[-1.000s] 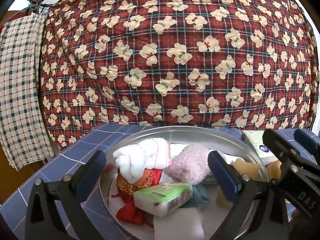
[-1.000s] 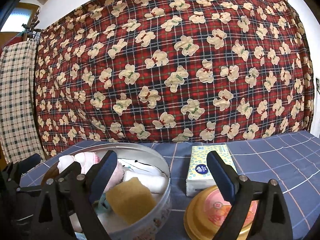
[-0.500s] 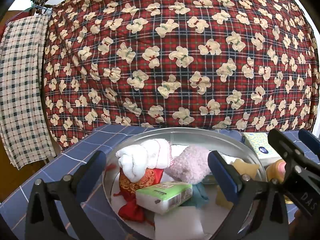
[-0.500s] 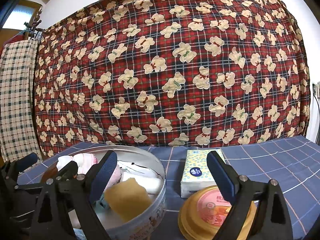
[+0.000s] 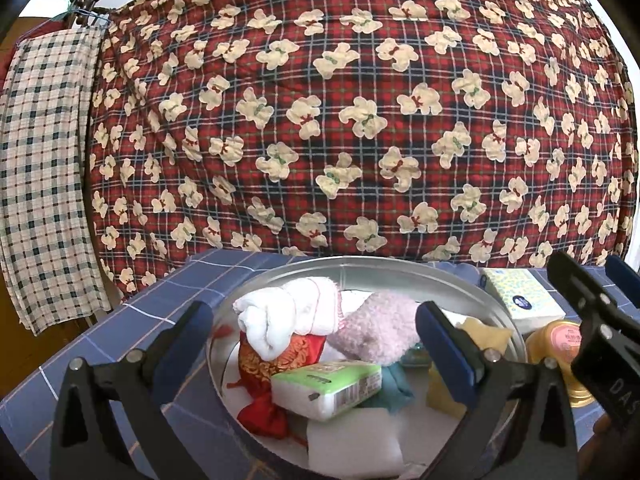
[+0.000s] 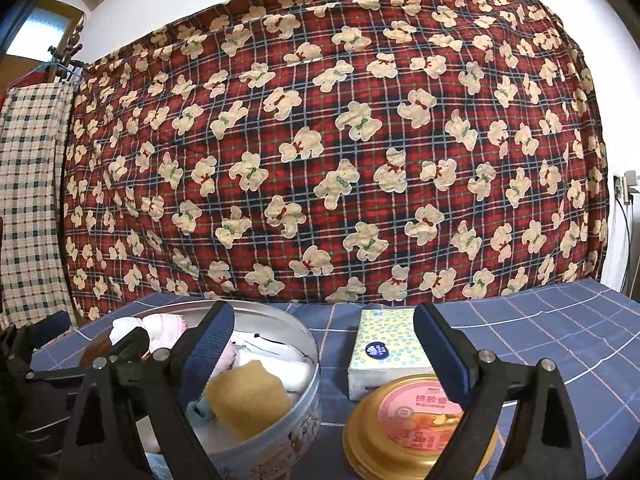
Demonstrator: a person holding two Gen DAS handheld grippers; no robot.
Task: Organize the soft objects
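Both grippers gape wide with nothing held – left gripper point(image 5: 310, 340) over the stuffed round tin point(image 5: 460, 280), right gripper point(image 6: 324, 340) above the gold lid point(image 6: 360, 440). Tissue pack point(image 6: 390, 344) sits just behind that lid.

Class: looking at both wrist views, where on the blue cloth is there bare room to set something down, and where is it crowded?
Bare: blue cloth right of the tissue pack; a strip left of the round tin. Crowded: inside the tin, and around the gold lid.
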